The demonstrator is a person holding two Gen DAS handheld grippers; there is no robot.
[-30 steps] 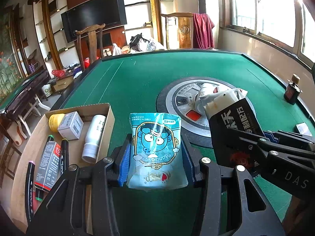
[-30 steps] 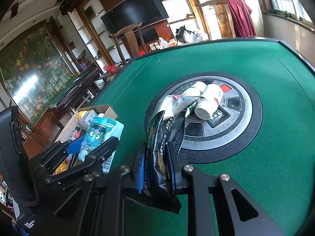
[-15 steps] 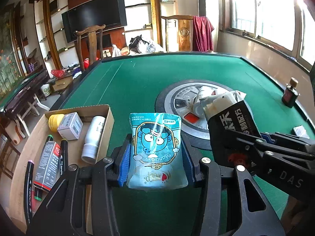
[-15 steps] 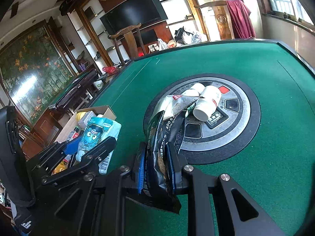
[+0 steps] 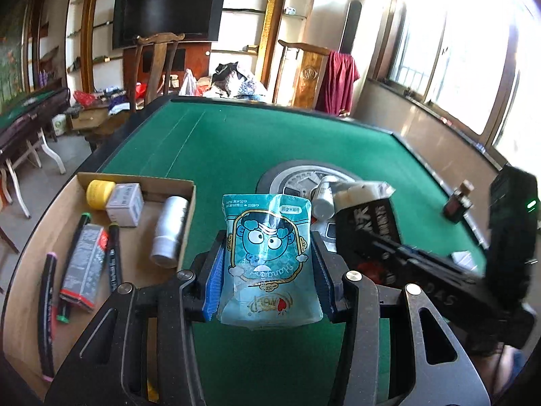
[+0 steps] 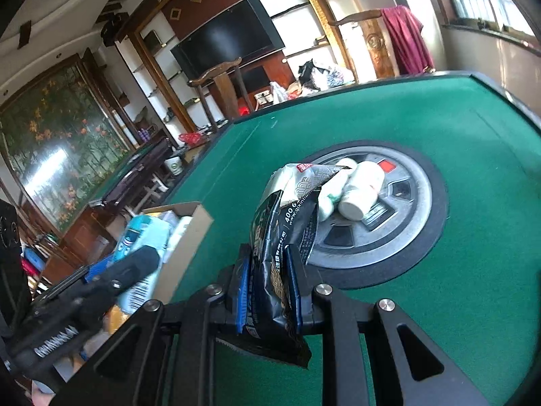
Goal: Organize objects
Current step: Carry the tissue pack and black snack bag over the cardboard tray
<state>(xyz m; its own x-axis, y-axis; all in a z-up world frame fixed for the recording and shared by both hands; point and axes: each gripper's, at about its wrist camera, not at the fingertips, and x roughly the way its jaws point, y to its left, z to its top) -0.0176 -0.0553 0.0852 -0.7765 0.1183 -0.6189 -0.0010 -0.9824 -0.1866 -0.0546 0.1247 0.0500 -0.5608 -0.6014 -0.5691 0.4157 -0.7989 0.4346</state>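
Note:
My left gripper (image 5: 268, 279) is shut on a light blue cartoon snack pouch (image 5: 267, 257) and holds it above the green table, just right of a cardboard box (image 5: 169, 187). My right gripper (image 6: 268, 291) is shut on a black snack bag (image 6: 284, 233) and holds it upright above the table. In the left wrist view the black bag (image 5: 367, 216) and right gripper sit to the right. In the right wrist view the blue pouch (image 6: 145, 247) sits at the left by the box (image 6: 189, 233).
The box holds a yellow-capped jar (image 5: 99, 194), a small white carton (image 5: 125, 203), a silver bottle (image 5: 169, 231), a grey tube box (image 5: 84, 265) and markers. White bottles (image 6: 358, 194) lie on the round centre panel (image 6: 405, 223). A small dark bottle (image 5: 458, 199) stands at the right edge.
Both grippers have lifted and shifted left toward the box, still holding their bags. The box now appears nearer in both views.

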